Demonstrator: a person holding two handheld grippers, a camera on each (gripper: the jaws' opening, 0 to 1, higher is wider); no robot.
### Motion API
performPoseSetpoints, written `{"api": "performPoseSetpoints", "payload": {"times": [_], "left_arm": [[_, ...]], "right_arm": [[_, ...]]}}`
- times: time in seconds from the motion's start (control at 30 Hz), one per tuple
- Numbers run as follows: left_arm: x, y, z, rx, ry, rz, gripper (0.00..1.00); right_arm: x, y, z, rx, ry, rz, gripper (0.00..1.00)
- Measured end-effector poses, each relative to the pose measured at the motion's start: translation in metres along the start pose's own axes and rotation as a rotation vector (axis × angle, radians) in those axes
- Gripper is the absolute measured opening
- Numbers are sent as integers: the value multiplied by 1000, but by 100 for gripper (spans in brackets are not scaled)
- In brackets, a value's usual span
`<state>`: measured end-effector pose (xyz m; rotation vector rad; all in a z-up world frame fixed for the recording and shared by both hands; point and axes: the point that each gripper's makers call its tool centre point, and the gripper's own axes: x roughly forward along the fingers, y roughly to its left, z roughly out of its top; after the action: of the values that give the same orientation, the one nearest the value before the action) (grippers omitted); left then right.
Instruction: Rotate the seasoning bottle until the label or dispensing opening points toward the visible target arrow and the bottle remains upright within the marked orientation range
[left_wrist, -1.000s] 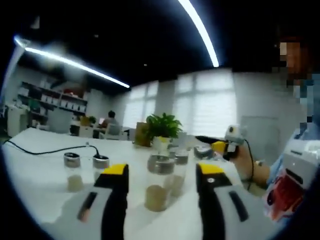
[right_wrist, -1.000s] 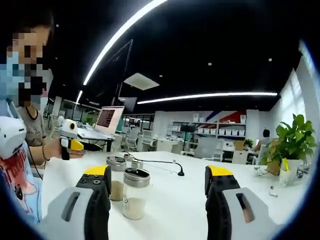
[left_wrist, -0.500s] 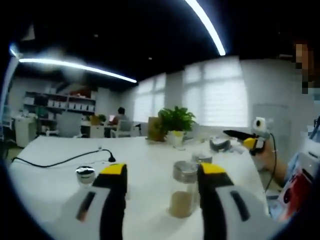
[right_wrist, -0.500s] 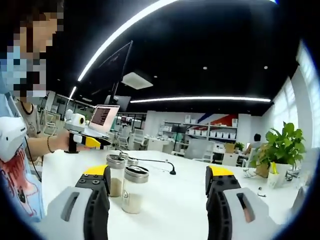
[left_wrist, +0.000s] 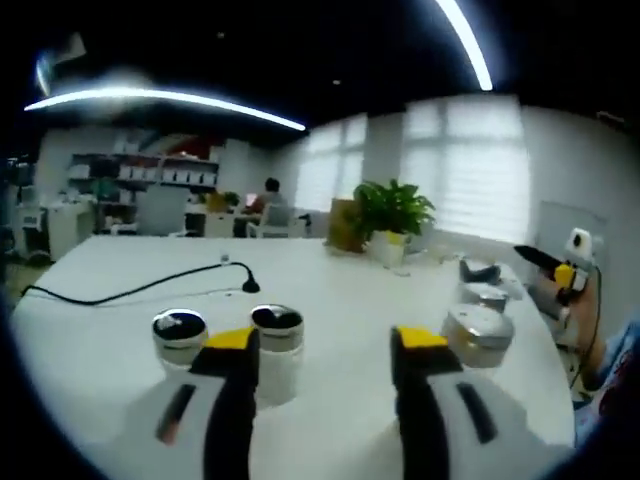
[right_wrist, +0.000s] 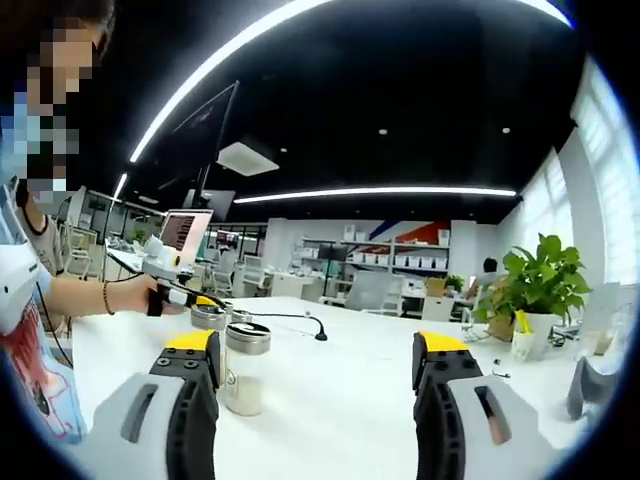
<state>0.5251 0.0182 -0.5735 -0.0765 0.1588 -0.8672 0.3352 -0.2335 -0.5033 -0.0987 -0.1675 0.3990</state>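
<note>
White desk (left_wrist: 330, 330) carries metal-capped bottles (left_wrist: 276, 340) upright, two at the left gripper's (left_wrist: 322, 345) nine o'clock, another at three; black cable and plant (left_wrist: 392, 212) stand behind. Both grippers' jaws gape, released.

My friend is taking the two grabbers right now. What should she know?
Left gripper: open, holding nothing, low over the white table. Two steel-capped bottles stand beside its left jaw; more bottles stand to its right.
Right gripper: open, holding nothing. One bottle stands upright next to its left jaw, others behind it.
Also on the table: a black cable and a plant.
Done: nothing gripped; no arrow or marking can be seen on the table.
Left: find the arrow, grip one bottle, turn it to face the arrow, keep it upright.
</note>
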Motion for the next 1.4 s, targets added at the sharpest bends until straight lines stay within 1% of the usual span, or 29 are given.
{"api": "performPoseSetpoints", "payload": {"times": [0.03, 0.13, 0.23, 0.33, 0.4, 0.43, 0.47, 0.5, 0.57, 0.6, 0.67, 0.73, 0.77, 0.8, 0.9, 1.0, 1.13, 1.17, 1.23, 1.27, 1.3, 1.37, 1.4], "left_arm": [[1, 2, -3, 8, 18, 12, 56], [6, 6, -3, 26, 25, 27, 57], [11, 9, -5, 38, 35, 43, 57], [17, 14, -9, 53, 52, 63, 56], [20, 16, -12, 47, 58, 69, 56], [21, 15, -14, 27, 57, 66, 56], [23, 15, -16, 16, 56, 71, 56], [24, 17, -17, 25, 56, 90, 56], [26, 22, -18, 57, 57, 118, 57], [27, 22, -18, 56, 55, 118, 58], [31, 21, -19, 44, 55, 103, 57], [34, 23, -21, 69, 63, 115, 56], [36, 25, -23, 83, 71, 121, 56], [38, 26, -24, 88, 76, 122, 55], [43, 28, -31, 80, 95, 121, 54], [45, 31, -33, 80, 88, 132, 51], [50, 39, -38, 68, 99, 175, 51], [52, 40, -38, 63, 98, 184, 50], [55, 43, -41, 82, 115, 209, 49], [56, 44, -43, 96, 123, 219, 48], [57, 44, -46, 104, 135, 224, 47], [58, 45, -51, 104, 140, 226, 37], [57, 44, -59, 68, 165, 219, 36]], "right_arm": [[-1, 1, 4, 16, -12, 4, 83], [-3, 5, 11, 29, -19, 6, 83], [-5, 5, 11, 24, 8, -15, 83], [-8, 7, 11, 16, 37, -19, 83], [-9, 10, 6, 7, 80, -6, 83], [-8, 11, 7, 8, 70, -2, 82], [-6, 14, 10, 26, 42, 9, 82], [-6, 16, 10, 41, 39, 25, 81], [-4, 18, 4, 53, 66, 43, 82], [-3, 19, 0, 47, 87, 46, 83], [-3, 15, -4, 52, 105, 18, 88], [-3, 12, -5, 57, 105, 4, 93], [-3, 12, -5, 52, 104, 4, 93], [-3, 11, -4, 43, 102, 7, 94], [-2, 15, 0, 35, 83, 24, 99], [-2, 19, 1, 36, 81, 45, 99], [0, 22, -8, 48, 114, 61, 98], [0, 22, -8, 61, 108, 65, 96], [1, 23, 2, 131, 25, 78, 91], [0, 23, 4, 153, 9, 88, 89], [-2, 21, 4, 155, 11, 88, 87], [-2, 18, 2, 142, 23, 72, 88], [-4, 15, -1, 122, 40, 59, 87]]}}
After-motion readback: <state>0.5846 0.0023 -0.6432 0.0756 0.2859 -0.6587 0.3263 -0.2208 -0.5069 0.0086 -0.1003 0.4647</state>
